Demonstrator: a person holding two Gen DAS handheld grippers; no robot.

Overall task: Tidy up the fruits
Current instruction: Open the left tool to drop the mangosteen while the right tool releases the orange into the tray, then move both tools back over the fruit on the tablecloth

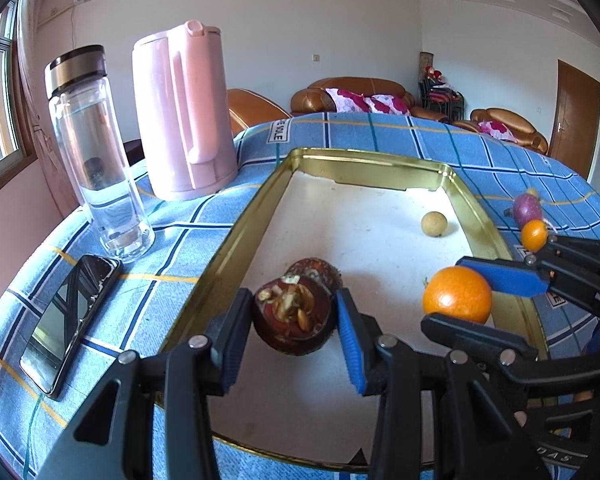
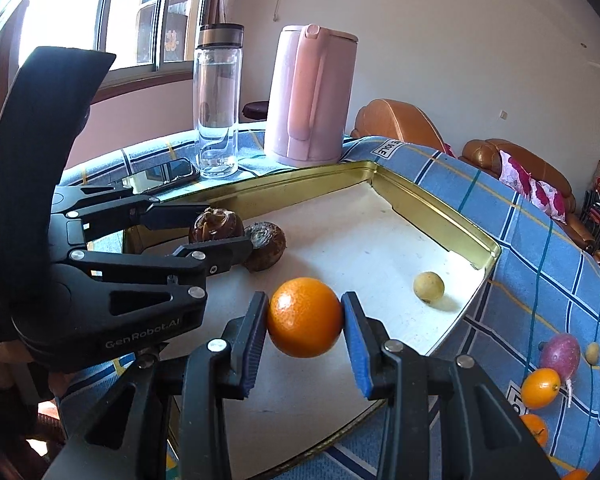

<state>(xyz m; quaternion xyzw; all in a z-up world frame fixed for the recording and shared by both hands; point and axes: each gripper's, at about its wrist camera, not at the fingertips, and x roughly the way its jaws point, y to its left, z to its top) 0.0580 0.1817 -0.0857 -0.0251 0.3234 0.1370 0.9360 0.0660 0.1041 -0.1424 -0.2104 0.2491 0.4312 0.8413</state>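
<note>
1. Sunlight is pouring through a window [image 2: 140, 20] into a living room where brown sofas [image 1: 352, 94] are lining the far wall behind a table dressed in a blue plaid cloth [image 1: 380, 132].
2. Sitting on that cloth is a gold-rimmed tray [image 1: 256, 208] with a white floor, and both claws are working over it.
3. The left gripper [image 1: 294, 316] is clamping a dark brown mangosteen [image 1: 294, 316] between its two pads, jaws closed only as far as the fruit allows; whether the fruit is resting on the tray floor or hanging just above it cannot be told.
4. A second brown mangosteen [image 2: 266, 250] is lying on the tray floor just behind the held one.
5. The right gripper [image 2: 305, 318] is squeezing an orange [image 2: 305, 318] from both sides, holding it over the near part of the tray, beside the left claw.
6. A small pale round fruit [image 2: 429, 288] is sitting alone near the tray's far corner.
7. Outside the tray, on the cloth to its right, a purple fruit [image 2: 560, 354] and a small orange kumquat [image 2: 540, 388] are lying close together, with more small orange fruit just below them.
8. A pink kettle [image 1: 184, 116], a clear water bottle [image 1: 96, 156] and a black phone [image 1: 68, 320] are standing or lying on the cloth to the tray's left.
</note>
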